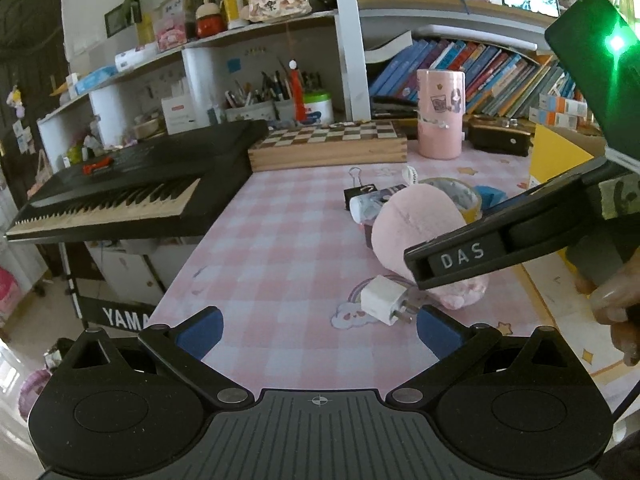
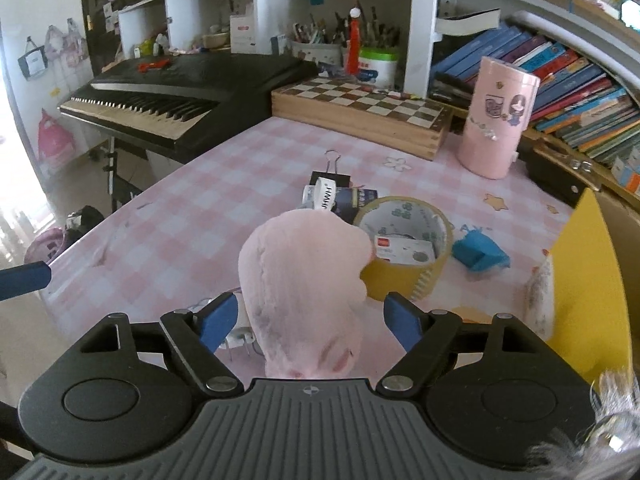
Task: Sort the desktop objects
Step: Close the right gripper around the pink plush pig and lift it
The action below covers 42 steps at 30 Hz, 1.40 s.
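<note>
A pink plush toy (image 2: 304,276) lies on the pink checked desk (image 2: 192,208), between the fingers of my right gripper (image 2: 312,322). The gripper is open: its left pad is close to the plush, and a gap shows at the right pad. In the left wrist view the plush (image 1: 416,220) sits behind the right gripper's finger (image 1: 460,258). My left gripper (image 1: 318,334) is open and empty over the desk's near edge. A white charger plug (image 1: 382,300) lies just beyond its right pad. Part of the plug (image 2: 240,338) also shows beside the plush.
Behind the plush are a tape roll (image 2: 404,236) around a small white box, a blue item (image 2: 480,256), a binder clip (image 2: 332,170) and a white roll. Further back stand a pink cylinder (image 2: 496,120), a chessboard box (image 2: 360,108) and a keyboard (image 2: 180,92). A yellow box (image 2: 584,280) stands at the right.
</note>
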Each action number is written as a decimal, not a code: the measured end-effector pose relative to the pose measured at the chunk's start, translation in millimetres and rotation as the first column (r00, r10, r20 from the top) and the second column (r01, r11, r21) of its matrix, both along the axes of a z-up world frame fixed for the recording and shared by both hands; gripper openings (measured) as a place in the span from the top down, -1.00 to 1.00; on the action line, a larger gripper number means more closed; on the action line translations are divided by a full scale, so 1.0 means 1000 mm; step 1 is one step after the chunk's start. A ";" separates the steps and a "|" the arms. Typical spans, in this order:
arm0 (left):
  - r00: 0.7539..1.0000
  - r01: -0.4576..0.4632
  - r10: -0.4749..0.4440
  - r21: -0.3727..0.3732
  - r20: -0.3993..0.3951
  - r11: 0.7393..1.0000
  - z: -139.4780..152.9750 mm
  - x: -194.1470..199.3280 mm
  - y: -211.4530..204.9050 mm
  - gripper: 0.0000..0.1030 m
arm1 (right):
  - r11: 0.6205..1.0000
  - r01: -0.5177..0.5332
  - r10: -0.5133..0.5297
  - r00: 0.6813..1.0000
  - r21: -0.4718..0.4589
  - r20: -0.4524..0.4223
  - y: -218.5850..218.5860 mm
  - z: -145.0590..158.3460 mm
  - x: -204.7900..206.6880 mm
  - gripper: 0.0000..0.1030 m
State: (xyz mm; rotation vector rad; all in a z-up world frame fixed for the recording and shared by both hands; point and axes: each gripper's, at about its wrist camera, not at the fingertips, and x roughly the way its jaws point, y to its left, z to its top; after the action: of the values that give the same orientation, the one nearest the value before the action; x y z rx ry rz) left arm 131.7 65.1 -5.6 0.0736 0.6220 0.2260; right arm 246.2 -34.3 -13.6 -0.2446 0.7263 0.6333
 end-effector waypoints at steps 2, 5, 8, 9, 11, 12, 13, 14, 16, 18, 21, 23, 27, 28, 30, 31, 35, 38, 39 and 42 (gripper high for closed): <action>1.000 -0.005 0.005 -0.001 -0.005 1.000 -0.001 0.004 0.002 -1.00 | 1.000 -0.014 0.014 1.000 -0.003 -0.003 0.003 -0.002 0.004 -0.55; 1.000 -0.010 0.010 -0.001 -0.013 1.000 -0.002 0.010 0.004 -1.00 | 1.000 -0.023 0.023 1.000 -0.008 -0.010 0.007 -0.005 0.012 -0.55; 1.000 -0.018 0.018 -0.004 -0.015 1.000 -0.003 0.015 0.006 -1.00 | 0.999 -0.033 0.033 0.999 -0.012 -0.019 0.011 -0.007 0.020 -0.55; 1.000 -0.018 0.018 -0.005 -0.017 1.000 -0.004 0.017 0.006 -1.00 | 0.999 -0.039 0.039 0.999 -0.013 -0.020 0.013 -0.008 0.021 -0.55; 1.000 -0.015 0.015 -0.005 -0.022 1.000 -0.005 0.021 0.005 -1.00 | 0.999 -0.053 0.052 0.998 -0.014 -0.018 0.015 -0.009 0.023 -0.54; 1.000 -0.012 0.012 -0.004 -0.024 1.000 -0.005 0.023 0.005 -1.00 | 0.998 -0.059 0.059 0.998 -0.015 -0.018 0.015 -0.010 0.025 -0.49; 1.000 -0.008 0.008 -0.003 -0.027 1.000 -0.005 0.025 0.004 -1.00 | 0.998 -0.067 0.067 0.998 -0.014 -0.020 0.016 -0.011 0.026 -0.48; 1.000 -0.002 0.002 -0.002 -0.030 1.000 -0.006 0.026 0.003 -1.00 | 0.997 -0.075 0.075 0.997 -0.011 -0.024 0.016 -0.012 0.028 -0.42; 0.999 0.007 -0.007 -0.001 -0.034 1.000 -0.007 0.029 0.002 -1.00 | 0.996 -0.090 0.090 0.996 -0.002 -0.024 0.014 -0.012 0.029 -0.34; 0.999 0.012 -0.012 -0.001 -0.039 1.000 -0.008 0.033 0.000 -1.00 | 0.995 -0.100 0.101 0.995 0.017 -0.019 0.009 -0.010 0.029 -0.26; 0.999 0.020 -0.020 -0.005 -0.048 1.000 -0.010 0.039 -0.002 -1.00 | 0.994 -0.092 0.091 0.996 0.062 0.005 -0.003 -0.001 0.028 -0.24; 0.998 0.028 -0.028 -0.012 -0.054 1.000 -0.012 0.045 -0.004 -1.00 | 0.993 -0.074 0.070 0.996 0.087 0.047 -0.014 0.007 0.026 -0.24; 0.996 0.048 -0.050 -0.022 -0.073 0.999 -0.017 0.056 -0.009 -1.00 | 0.992 0.005 -0.019 0.994 0.125 0.110 -0.034 0.019 0.026 -0.24; 0.995 0.053 -0.055 -0.020 -0.079 0.998 -0.018 0.059 -0.011 -1.00 | 0.991 0.031 -0.045 0.993 0.127 0.113 -0.038 0.020 0.028 -0.24; 0.993 0.065 -0.066 -0.017 -0.094 0.998 -0.021 0.064 -0.014 -1.00 | 0.989 0.079 -0.093 0.990 0.128 0.108 -0.045 0.021 0.033 -0.24; 0.992 0.071 -0.072 -0.016 -0.103 0.997 -0.023 0.067 -0.016 -1.00 | 0.987 0.097 -0.110 0.989 0.125 0.102 -0.048 0.020 0.035 -0.24; 0.988 0.084 -0.085 -0.017 -0.125 0.996 -0.027 0.075 -0.020 -1.00 | 0.985 0.133 -0.142 0.987 0.113 0.075 -0.056 0.017 0.041 -0.25; 0.986 0.091 -0.093 -0.022 -0.139 0.996 -0.029 0.079 -0.021 -1.00 | 0.986 0.131 -0.139 0.988 0.105 0.068 -0.058 0.016 0.041 -0.26; 0.985 0.092 -0.094 -0.022 -0.142 0.996 -0.029 0.080 -0.021 -1.00 | 0.986 0.128 -0.136 0.988 0.103 0.069 -0.058 0.015 0.041 -0.26; 0.986 0.080 -0.082 -0.019 -0.146 0.997 -0.030 0.082 -0.019 -0.99 | 0.989 0.109 -0.117 0.990 0.098 0.079 -0.055 0.016 0.042 -0.26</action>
State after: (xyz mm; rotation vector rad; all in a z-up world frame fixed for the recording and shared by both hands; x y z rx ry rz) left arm 214.0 45.6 -35.5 0.1032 0.7656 0.1384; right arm 287.7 -89.5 2.9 -0.1420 0.6229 0.5437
